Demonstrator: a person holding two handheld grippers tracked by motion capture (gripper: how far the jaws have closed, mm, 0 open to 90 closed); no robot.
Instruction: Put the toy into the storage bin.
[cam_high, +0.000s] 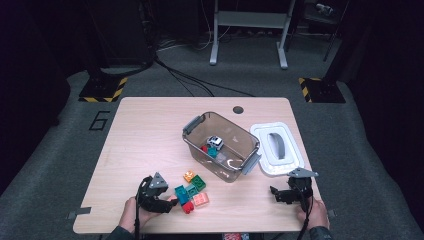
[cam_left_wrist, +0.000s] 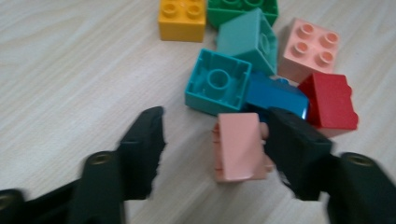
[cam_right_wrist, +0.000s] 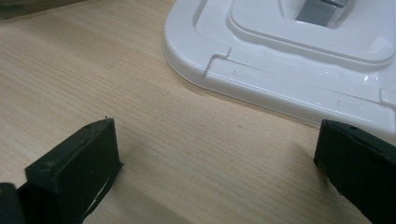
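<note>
Straddling a pale pink brick (cam_left_wrist: 239, 147) beside the brick pile, left gripper (cam_left_wrist: 212, 135) fingers unclenched, one touching it, right gripper (cam_right_wrist: 217, 154) fingers spread near the white lid (cam_right_wrist: 299, 56).

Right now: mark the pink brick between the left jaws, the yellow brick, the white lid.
pink brick (cam_left_wrist: 239, 145), left gripper view, smooth side face
yellow brick (cam_left_wrist: 182, 18), left gripper view, studded top
white lid (cam_high: 276, 148), high view, flat top

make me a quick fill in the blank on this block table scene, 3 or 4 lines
The white lid lies on the table beside the clear ____.
A pale pink block sits between the ____ gripper's jaws.
The right gripper holds ____.
The orange block shows its ____ facing up.
Missing words: bin; left; nothing; studs
</note>
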